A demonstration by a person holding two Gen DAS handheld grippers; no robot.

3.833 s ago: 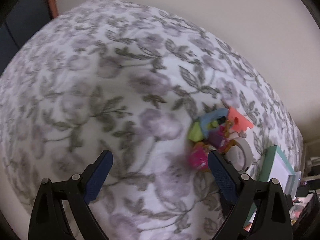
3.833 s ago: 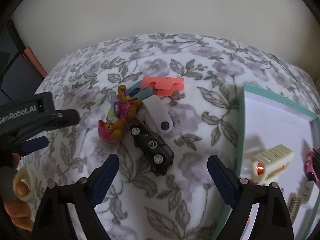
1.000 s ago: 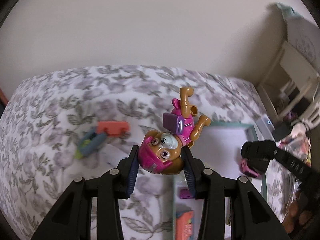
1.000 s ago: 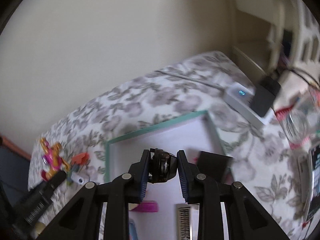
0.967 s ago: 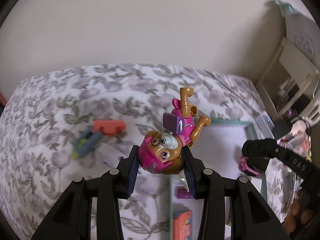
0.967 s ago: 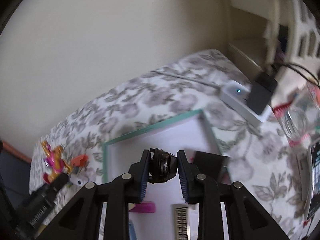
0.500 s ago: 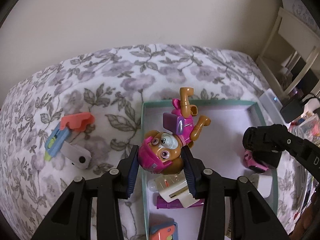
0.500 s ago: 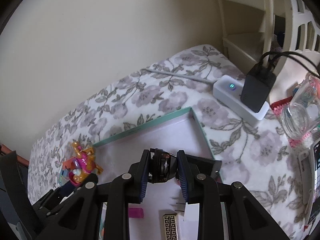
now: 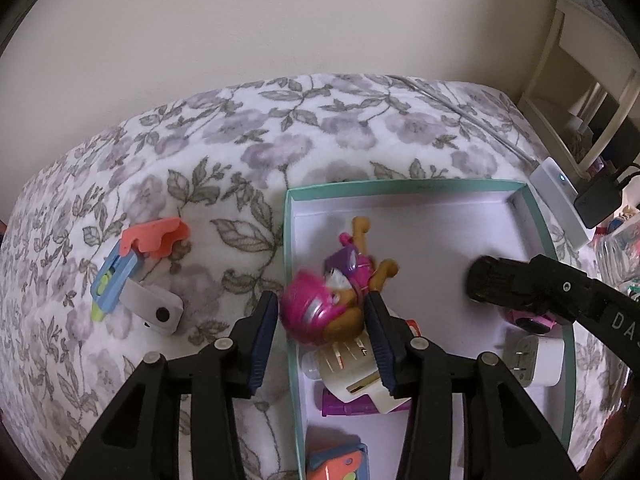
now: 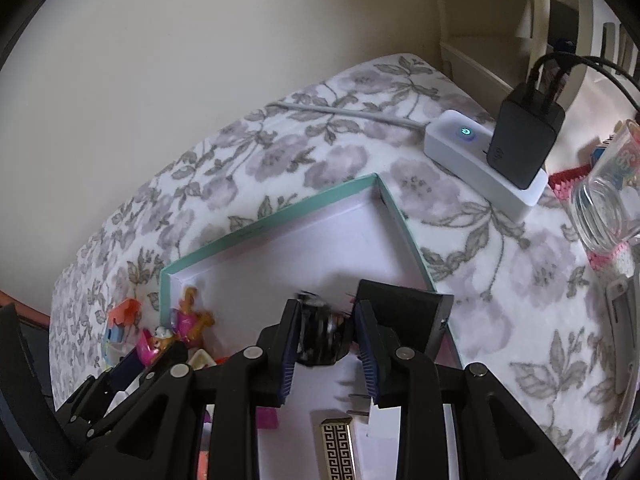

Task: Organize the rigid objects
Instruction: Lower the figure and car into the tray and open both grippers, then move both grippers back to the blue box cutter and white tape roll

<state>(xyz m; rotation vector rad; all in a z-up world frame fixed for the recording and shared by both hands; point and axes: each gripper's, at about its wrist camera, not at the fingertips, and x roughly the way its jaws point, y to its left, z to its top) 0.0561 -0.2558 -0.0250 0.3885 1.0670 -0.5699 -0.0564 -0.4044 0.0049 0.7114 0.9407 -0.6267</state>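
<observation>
In the left wrist view, the left tongs (image 9: 320, 332) point steeply down over the near left part of the teal-rimmed tray (image 9: 400, 186). Their jaws are opening. The toy pup (image 9: 320, 312), pink-helmeted and blurred, sits between the pads with a gap at its 9 o'clock side. Directly beneath it lies a cream ribbed toy (image 9: 352, 368), with a purple piece (image 9: 344, 404) nearer at 6 o'clock.

At 3 o'clock of the pup, the right tongs (image 9: 492, 284) reach in above a pink round toy (image 9: 528, 322) and a white plug adapter (image 9: 532, 360). In the right wrist view they are clamped on a black toy car (image 10: 320, 340) over the tray floor.

Outside the tray at 9 o'clock, on the flower-print blanket (image 9: 320, 132), a white-grey block (image 9: 154, 308), a blue piece (image 9: 112, 276) and a coral piece (image 9: 154, 236) lie touching. Farther off at 2 o'clock stands a white power strip (image 10: 480, 160) with a black charger (image 10: 524, 140).
</observation>
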